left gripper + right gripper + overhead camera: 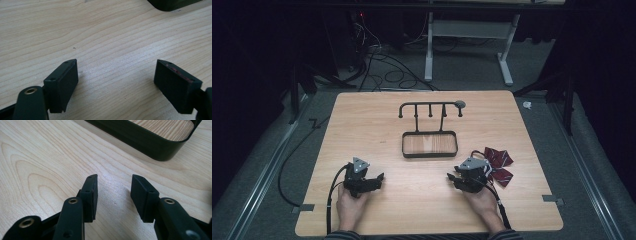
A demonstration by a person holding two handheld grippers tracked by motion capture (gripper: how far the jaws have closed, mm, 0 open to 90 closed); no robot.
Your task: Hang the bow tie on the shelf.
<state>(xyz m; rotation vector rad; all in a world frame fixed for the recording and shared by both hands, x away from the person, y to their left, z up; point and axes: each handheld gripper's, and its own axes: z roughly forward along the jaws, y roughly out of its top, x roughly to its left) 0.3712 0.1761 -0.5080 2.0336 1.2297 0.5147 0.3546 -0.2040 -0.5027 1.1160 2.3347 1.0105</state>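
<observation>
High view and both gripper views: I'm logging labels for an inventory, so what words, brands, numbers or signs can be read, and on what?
None: no readable text on the table, black rack, dark red patterned cloth, left tool or right tool.

one table (422,210), one hook rack (430,127), two tongs, one red cloth (498,165)

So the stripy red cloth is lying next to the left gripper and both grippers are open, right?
Not quite. The stripy red cloth lies beside the right gripper, not the left gripper, as the high view shows. The rest holds: both grippers are open, each with bare table between its jaws.
</observation>
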